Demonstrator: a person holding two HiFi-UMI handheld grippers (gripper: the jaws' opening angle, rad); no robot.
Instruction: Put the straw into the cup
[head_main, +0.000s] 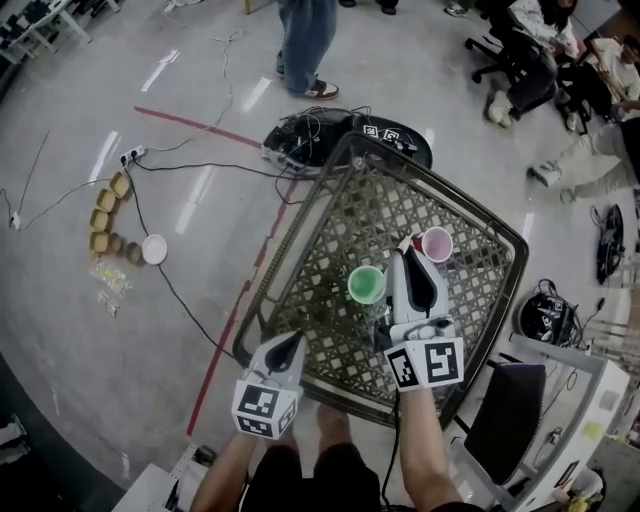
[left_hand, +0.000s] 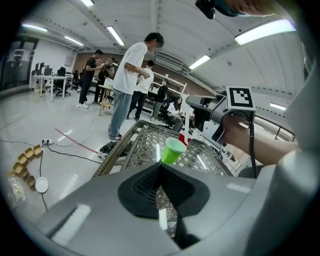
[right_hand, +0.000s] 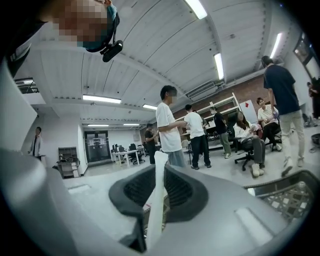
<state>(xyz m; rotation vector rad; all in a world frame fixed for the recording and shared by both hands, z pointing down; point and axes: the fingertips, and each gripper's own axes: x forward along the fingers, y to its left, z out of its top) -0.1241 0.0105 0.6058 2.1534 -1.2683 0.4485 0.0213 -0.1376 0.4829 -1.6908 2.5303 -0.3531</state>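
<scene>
The slim white paper straw is clamped upright in the right gripper's jaws, above the dark lattice-topped metal desk. It looks light and easily crushed, so a gentle mid-length pinch suits it. The green plastic cup stands mid-desk. The left gripper's jaws are together, empty.

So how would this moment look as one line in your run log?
right hand-held gripper: shut on straw | left hand-held gripper: shut, empty | green cup, pink cup: upright, no straw in yet

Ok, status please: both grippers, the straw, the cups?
Right gripper shut on white straw, not yet in a cup. Left gripper shut, empty. Green cup, pink cup upright on lattice table. Path looks clear.
</scene>
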